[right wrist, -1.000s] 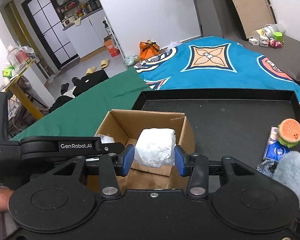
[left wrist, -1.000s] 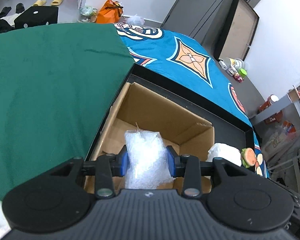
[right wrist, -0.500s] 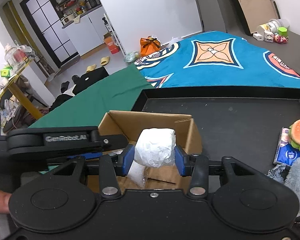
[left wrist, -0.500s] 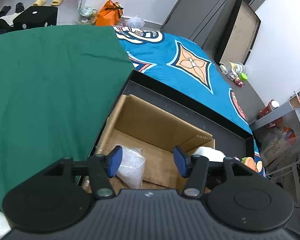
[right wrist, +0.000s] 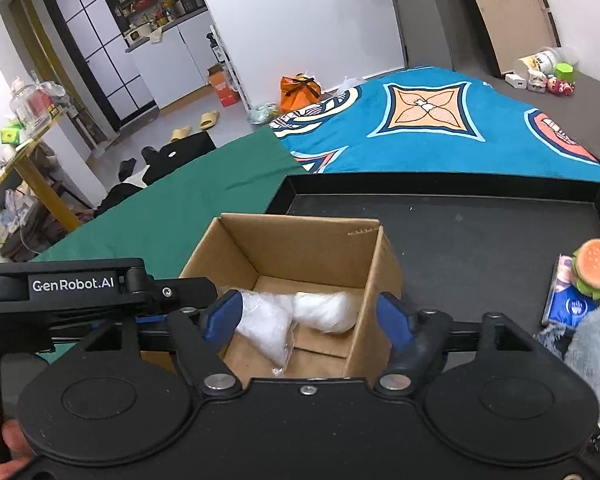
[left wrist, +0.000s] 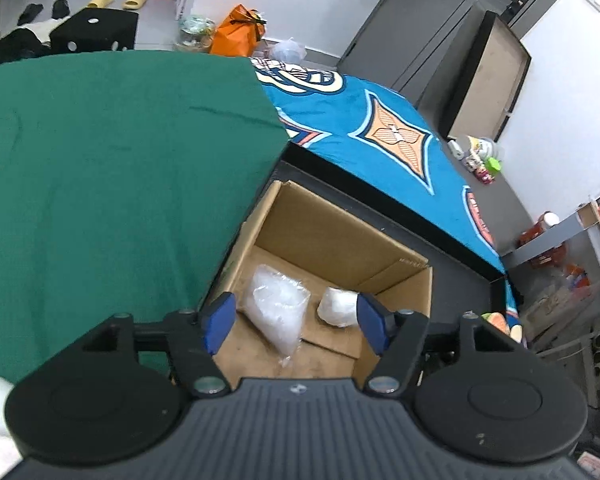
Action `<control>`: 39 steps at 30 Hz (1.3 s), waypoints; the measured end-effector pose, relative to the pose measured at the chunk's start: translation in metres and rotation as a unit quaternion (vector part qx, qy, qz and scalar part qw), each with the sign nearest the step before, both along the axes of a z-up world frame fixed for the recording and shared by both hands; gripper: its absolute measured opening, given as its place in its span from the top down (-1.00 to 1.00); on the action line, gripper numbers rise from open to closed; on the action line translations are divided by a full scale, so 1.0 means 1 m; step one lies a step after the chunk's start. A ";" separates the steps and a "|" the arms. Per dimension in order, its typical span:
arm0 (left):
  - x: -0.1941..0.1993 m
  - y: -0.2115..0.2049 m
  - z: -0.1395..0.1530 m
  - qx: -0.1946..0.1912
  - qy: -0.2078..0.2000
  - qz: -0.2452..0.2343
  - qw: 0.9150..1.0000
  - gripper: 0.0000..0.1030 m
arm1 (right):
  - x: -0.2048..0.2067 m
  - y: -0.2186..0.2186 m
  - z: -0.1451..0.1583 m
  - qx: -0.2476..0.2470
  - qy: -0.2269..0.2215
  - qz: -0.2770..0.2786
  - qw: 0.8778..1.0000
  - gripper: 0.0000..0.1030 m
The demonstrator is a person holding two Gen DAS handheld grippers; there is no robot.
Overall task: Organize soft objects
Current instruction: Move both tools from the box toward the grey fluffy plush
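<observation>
Cardboard box [right wrist: 300, 264] at near-left of black tray [right wrist: 480, 240] holds plastic bag [right wrist: 264, 320] left, white wad [right wrist: 326, 312] right. Both grippers, left [left wrist: 294, 322] & right [right wrist: 310, 318], jaws just opened, spread, empty above it; drop likely done.

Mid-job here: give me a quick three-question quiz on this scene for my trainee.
1. True or false: both soft items lie inside the cardboard box.
2. Which toy sits on the black tray? A) burger B) duck C) car
3. Fill in: the left gripper and right gripper are both ____.

Key: 1 true: clear bag and white bundle. 2 A, burger toy. 3 open.
</observation>
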State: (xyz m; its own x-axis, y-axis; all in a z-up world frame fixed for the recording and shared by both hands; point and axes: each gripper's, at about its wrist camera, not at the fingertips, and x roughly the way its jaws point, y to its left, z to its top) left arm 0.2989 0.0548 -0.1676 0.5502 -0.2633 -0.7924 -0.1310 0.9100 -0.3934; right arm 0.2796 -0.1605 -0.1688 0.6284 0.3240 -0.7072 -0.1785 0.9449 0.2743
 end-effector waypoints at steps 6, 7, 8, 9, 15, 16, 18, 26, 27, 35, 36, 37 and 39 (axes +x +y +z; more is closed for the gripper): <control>-0.009 0.001 0.004 0.006 0.007 0.004 1.000 -0.35 | -0.014 -0.008 0.003 0.003 0.009 -0.005 1.000 -0.44; -0.011 0.000 0.004 0.008 0.008 0.006 1.000 -0.38 | -0.016 -0.010 0.003 0.003 0.011 -0.006 1.000 -0.44; -0.013 0.000 0.005 0.011 0.009 0.008 1.000 -0.42 | -0.019 -0.012 0.003 0.003 0.012 -0.007 1.000 -0.44; -0.015 0.000 0.005 0.015 0.009 0.010 1.000 -0.42 | -0.022 -0.014 0.004 0.003 0.013 -0.008 1.000 -0.44; -0.029 0.003 0.010 0.033 0.017 0.019 0.999 -0.43 | -0.036 -0.027 0.006 0.009 0.022 -0.019 1.000 -0.50; -0.031 0.003 0.012 0.036 0.016 0.019 0.999 -0.43 | -0.038 -0.029 0.007 0.010 0.022 -0.021 0.999 -0.53; -0.036 0.001 0.017 0.043 0.012 0.020 0.999 -0.43 | -0.043 -0.034 0.008 0.013 0.020 -0.027 0.999 -0.56; -0.049 -0.010 0.028 0.063 0.006 0.021 0.998 -0.44 | -0.058 -0.055 0.014 0.020 0.011 -0.040 0.999 -0.58; -0.051 -0.012 0.029 0.065 0.006 0.021 0.998 -0.44 | -0.061 -0.059 0.014 0.020 0.009 -0.041 0.999 -0.58; -0.057 -0.032 0.037 0.081 0.001 0.014 0.997 -0.44 | -0.070 -0.089 0.015 0.027 0.004 -0.058 0.998 -0.58; -0.058 -0.035 0.038 0.083 0.000 0.013 0.996 -0.44 | -0.071 -0.093 0.015 0.028 0.005 -0.060 0.998 -0.58; -0.058 -0.037 0.039 0.085 0.000 0.012 0.996 -0.44 | -0.071 -0.096 0.014 0.029 0.005 -0.061 0.998 -0.58; -0.058 -0.042 0.040 0.087 0.000 0.010 0.996 -0.44 | -0.072 -0.102 0.013 0.030 0.004 -0.063 0.998 -0.58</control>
State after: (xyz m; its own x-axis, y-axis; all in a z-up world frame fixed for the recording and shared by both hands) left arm 0.2408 0.0125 -0.1279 0.5544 -0.1106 -0.8249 -0.1493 0.9618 -0.2293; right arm 0.2073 -0.2626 -0.1556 0.6610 0.2855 -0.6939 -0.0577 0.9414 0.3324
